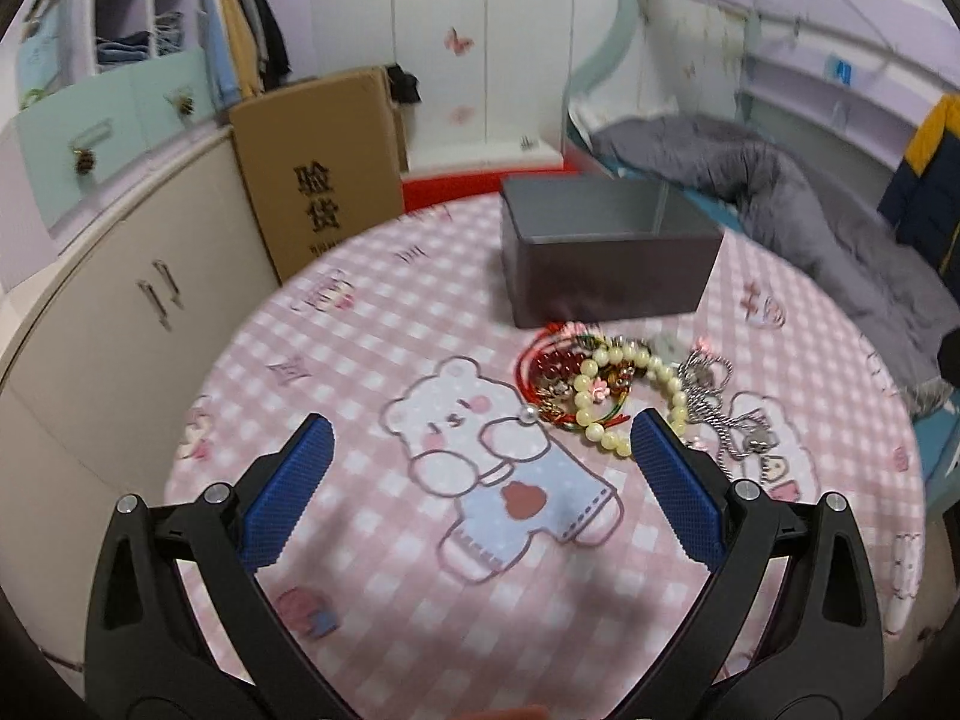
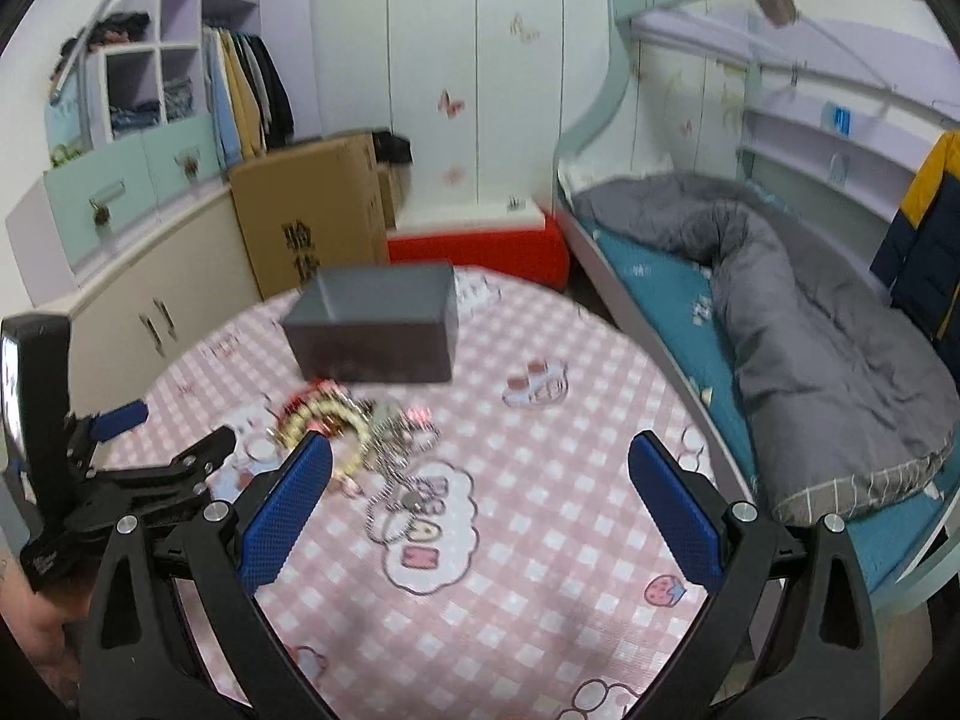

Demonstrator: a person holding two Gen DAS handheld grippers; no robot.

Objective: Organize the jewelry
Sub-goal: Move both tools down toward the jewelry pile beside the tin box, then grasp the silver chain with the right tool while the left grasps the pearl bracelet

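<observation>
At the bottom of the left wrist view the left gripper (image 1: pixel 480 426) hangs over the pink checked tablecloth (image 1: pixel 372 312), jaws spread wide, nothing between them. The right gripper (image 2: pixel 480 450) is likewise spread and empty. Right of centre lies the jewelry pile (image 1: pixel 624 384); just beyond it, the open gray box (image 1: pixel 606 252).

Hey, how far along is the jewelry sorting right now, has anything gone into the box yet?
Nothing looks done yet. What shows of the inside of the grey box looks empty. The jewelry pile, including the pearl bracelet, red cord bracelet and silver chain, lies tangled on the pink tablecloth in front of it. Nothing is in hand: the left hand-held gripper and right hand-held gripper are open and empty. All pieces remain.
</observation>
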